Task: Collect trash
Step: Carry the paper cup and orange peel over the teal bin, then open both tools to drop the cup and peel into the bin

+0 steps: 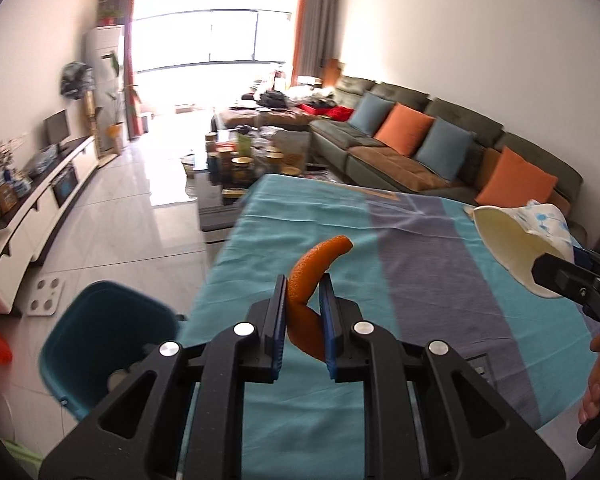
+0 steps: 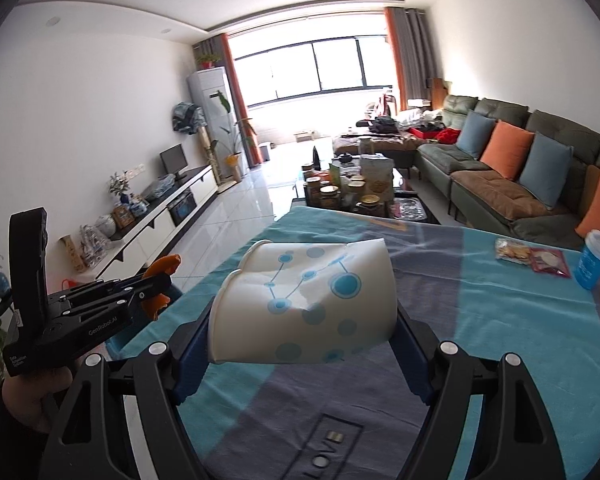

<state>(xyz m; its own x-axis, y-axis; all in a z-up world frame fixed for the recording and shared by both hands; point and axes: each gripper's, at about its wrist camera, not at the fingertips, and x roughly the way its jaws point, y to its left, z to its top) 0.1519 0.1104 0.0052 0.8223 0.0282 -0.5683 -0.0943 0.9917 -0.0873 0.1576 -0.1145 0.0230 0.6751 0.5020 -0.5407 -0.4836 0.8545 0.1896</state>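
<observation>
Holding orange peel (image 1: 305, 280) in our left gripper (image 1: 303, 324) and a crushed cup (image 2: 304, 304) in our right gripper (image 2: 302, 344), we have the bin (image 1: 100, 344) lower left, nearer the left.

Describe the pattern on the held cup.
White cup with linked blue dots, clearest in the right wrist view.

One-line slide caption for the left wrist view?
Left hand-held gripper clamps an orange peel above the teal tablecloth, bin lower left.

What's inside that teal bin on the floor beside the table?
The teal bin stands open, below the left gripper holding orange peel. Only its dim inner wall shows; the gripper's black body covers the bottom, so any contents stay hidden.
</observation>
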